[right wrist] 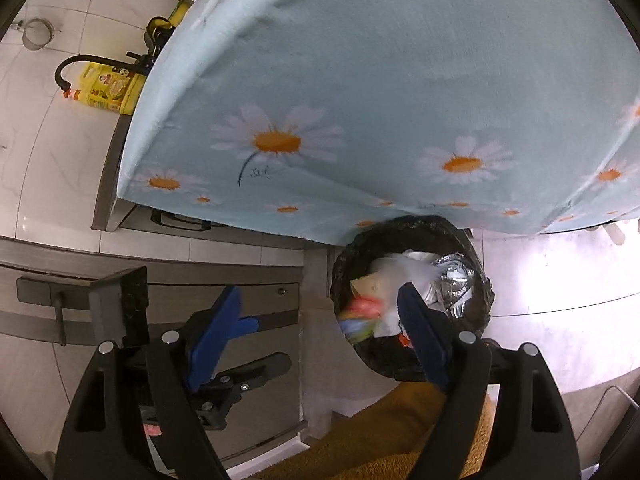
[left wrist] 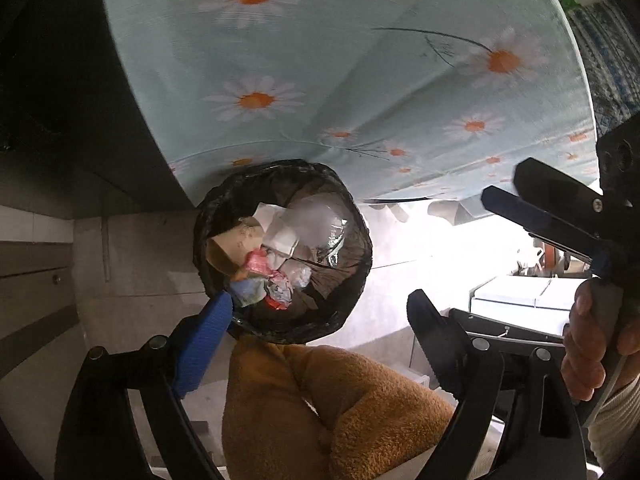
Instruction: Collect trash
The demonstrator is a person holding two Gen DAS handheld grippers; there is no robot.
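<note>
No label is reading clearly on the yellow bottle (right wrist: 112,92). Both the left gripper (left wrist: 320,308) and right gripper (right wrist: 320,304) are hanging spread apart, empty, above the black-lined bin (left wrist: 352,276) brimming with crumpled wrappers (left wrist: 276,284) just ahead.

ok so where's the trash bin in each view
Left wrist view: the trash bin sits just below centre, past the left tool, tucked under the daisy tablecloth.
Right wrist view: it is right of centre, low, partly behind the right tool.
Shared landmark: the daisy tablecloth edge directly above the bin.
</note>
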